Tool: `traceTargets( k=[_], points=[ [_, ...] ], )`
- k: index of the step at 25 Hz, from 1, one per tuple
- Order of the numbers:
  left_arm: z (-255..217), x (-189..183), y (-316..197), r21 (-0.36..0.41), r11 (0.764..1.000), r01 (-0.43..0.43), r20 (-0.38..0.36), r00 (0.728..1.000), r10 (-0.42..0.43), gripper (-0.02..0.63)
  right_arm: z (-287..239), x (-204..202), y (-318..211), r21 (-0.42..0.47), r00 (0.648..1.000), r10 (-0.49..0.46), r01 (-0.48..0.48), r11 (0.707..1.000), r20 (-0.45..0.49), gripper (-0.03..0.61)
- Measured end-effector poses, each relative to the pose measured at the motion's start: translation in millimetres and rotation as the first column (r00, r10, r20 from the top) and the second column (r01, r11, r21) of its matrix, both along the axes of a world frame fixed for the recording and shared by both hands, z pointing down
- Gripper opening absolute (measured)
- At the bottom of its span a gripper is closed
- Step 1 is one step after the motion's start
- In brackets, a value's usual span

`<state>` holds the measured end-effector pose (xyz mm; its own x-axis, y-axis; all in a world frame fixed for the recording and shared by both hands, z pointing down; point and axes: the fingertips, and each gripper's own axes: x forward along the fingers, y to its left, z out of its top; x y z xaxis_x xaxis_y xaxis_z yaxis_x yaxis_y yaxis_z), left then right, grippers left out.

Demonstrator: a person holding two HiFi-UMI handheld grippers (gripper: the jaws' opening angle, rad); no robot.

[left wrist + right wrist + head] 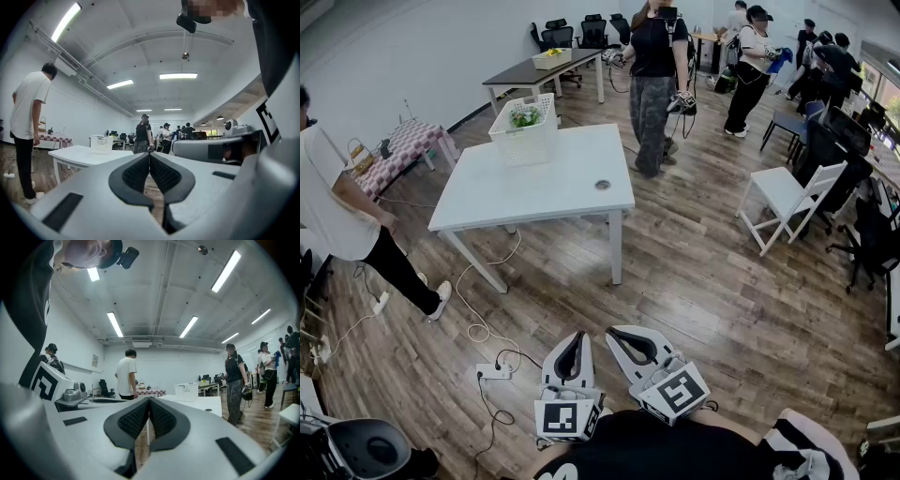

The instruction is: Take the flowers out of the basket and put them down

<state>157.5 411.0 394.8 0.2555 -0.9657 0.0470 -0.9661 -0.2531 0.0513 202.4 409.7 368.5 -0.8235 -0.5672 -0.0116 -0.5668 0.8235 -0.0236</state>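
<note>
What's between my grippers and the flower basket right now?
Head view: wood floor with a cable and power strip, then bare white tabletop up to the basket.

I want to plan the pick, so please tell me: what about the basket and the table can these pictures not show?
Flowers: head view, too small; only a green patch in the basket, number unclear.
Gripper views: the basket wall hides its contents.
Round thing on the table: too small to identify.
</note>
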Motion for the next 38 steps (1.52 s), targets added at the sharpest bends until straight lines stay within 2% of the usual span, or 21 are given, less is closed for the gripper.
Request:
traceTargets(
  k=[7,12,19,26,32,38],
  points=[
    [3,11,-3,0.009,1.000,-0.002,0.001,1.000,0.002,0.006,3,9,-2,0.005,1.000,-0.007,0.007,1.000,-0.008,0.018],
    [-3,18,-7,0.029,0.999,0.013,-0.041,0.999,-0.012,0.006,4,15,-5,0.003,1.000,-0.004,0.004,1.000,-0.004,0.018],
    [-2,34,-14,0.034,0.999,0.019,-0.044,0.999,-0.017,0.006,3,34,-13,0.008,1.000,0.000,0.000,1.000,0.016,0.020],
    [8,57,-18,0.028,0.999,0.037,-0.059,0.998,-0.035,0.006,10,50,-14,0.020,0.999,-0.046,0.046,0.999,-0.010,0.020],
    [18,70,-9,0.013,0.999,0.052,-0.055,0.997,-0.051,0.006,19,61,-12,-0.010,0.998,-0.066,0.066,0.998,0.002,0.020],
    [22,60,-9,-0.010,0.995,0.095,-0.059,0.994,-0.095,0.006,19,49,-13,-0.013,0.993,-0.113,0.113,0.993,0.014,0.020]
  ],
)
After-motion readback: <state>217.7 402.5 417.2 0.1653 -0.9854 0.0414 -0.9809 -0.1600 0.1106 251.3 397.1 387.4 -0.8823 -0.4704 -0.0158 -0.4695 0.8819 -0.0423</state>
